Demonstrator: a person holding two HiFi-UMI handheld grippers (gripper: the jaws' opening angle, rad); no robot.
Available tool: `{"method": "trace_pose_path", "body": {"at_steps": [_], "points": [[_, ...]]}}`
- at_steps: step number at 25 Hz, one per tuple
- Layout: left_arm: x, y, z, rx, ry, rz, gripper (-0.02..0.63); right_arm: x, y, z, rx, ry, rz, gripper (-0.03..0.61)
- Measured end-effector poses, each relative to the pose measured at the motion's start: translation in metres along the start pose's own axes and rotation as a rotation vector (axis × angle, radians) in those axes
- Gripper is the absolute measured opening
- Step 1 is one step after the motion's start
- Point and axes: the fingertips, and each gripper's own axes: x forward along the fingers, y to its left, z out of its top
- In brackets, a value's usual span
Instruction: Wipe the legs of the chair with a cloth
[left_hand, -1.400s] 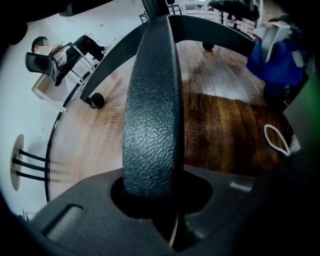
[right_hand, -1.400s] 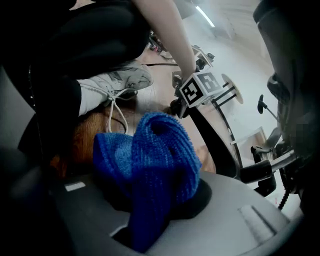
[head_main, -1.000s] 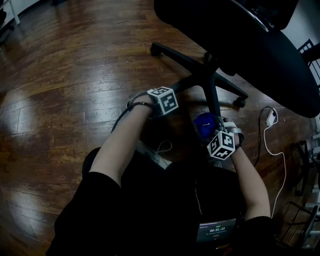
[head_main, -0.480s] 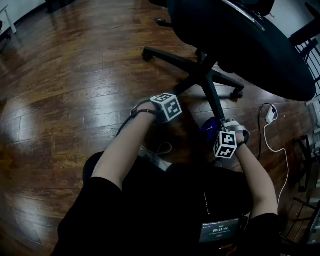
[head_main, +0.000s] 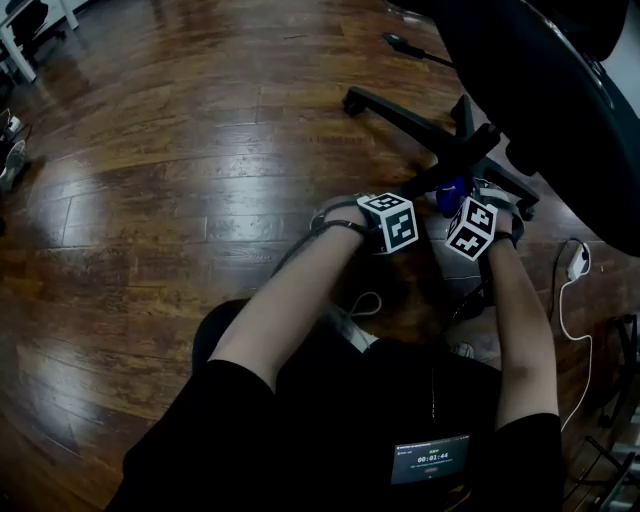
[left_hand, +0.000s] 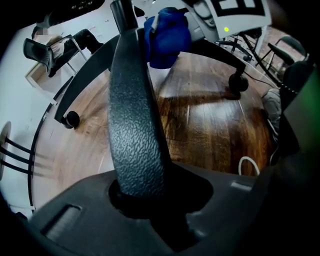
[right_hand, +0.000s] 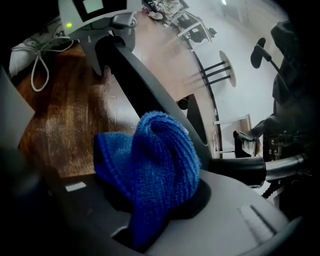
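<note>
Cloth (right_hand: 150, 165), blue and nubbly, is bunched between the jaws of the right hand-held gripper (right_hand: 160, 200), which is clenched on it. It presses against a black chair leg (left_hand: 135, 125). In the head view it shows at 2 o'clock, just below the hub (head_main: 470, 150) where the legs meet. The chair (head_main: 540, 90) fills the 1 o'clock corner above a glossy wood floor (head_main: 180, 150).

The left hand-held gripper (left_hand: 160, 210) has that same leg between its jaws. The leg lies against the left jaw, with a dark gap on the other side. The jaws have just been opening, so the hold is released rather than tight. From this gripper's view the cloth sits at 12 o'clock, further up the leg.

Writing is scarce. A small screen (head_main: 432, 458) on the person's chest, at 5 o'clock, seems to read 00:01:44, though the digits are tiny. The marker cubes bear only black and white squares. A white cable (head_main: 565, 300) trails over the floor at 4 o'clock.

A second ago the cloth sat lower on the leg, nearer the person, and the two cubes stood well apart. Now the right gripper has run up to the hub and the cubes are almost side by side. The left one has hardly shifted. The chair has slid toward the upper right of the head view.
</note>
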Motion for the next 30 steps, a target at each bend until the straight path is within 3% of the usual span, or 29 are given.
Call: {"method": "trace_pose_path", "body": {"at_steps": [4,10,14,17,25,30], "points": [[0.002,0.0,-0.001,0.008,0.001,-0.007,0.083,-0.019,0.034,-0.015,0.042,-0.022,0.035,0.101],[0.004,0.007,-0.004,0.011,-0.001,0.014,0.083,-0.069,0.14,-0.056,-0.017,-0.025,0.197,0.101],[0.006,0.005,-0.006,0.0,-0.006,0.013,0.083,-0.09,0.186,-0.078,0.006,-0.029,0.231,0.101],[0.006,0.003,-0.004,-0.007,-0.011,0.011,0.083,-0.094,0.19,-0.082,0.042,-0.013,0.238,0.101],[0.004,0.004,-0.002,-0.014,0.0,0.002,0.083,-0.088,0.183,-0.079,0.011,0.06,0.248,0.101],[0.003,0.002,-0.002,-0.014,0.012,-0.004,0.083,-0.062,0.144,-0.063,0.0,0.072,0.192,0.1]]}}
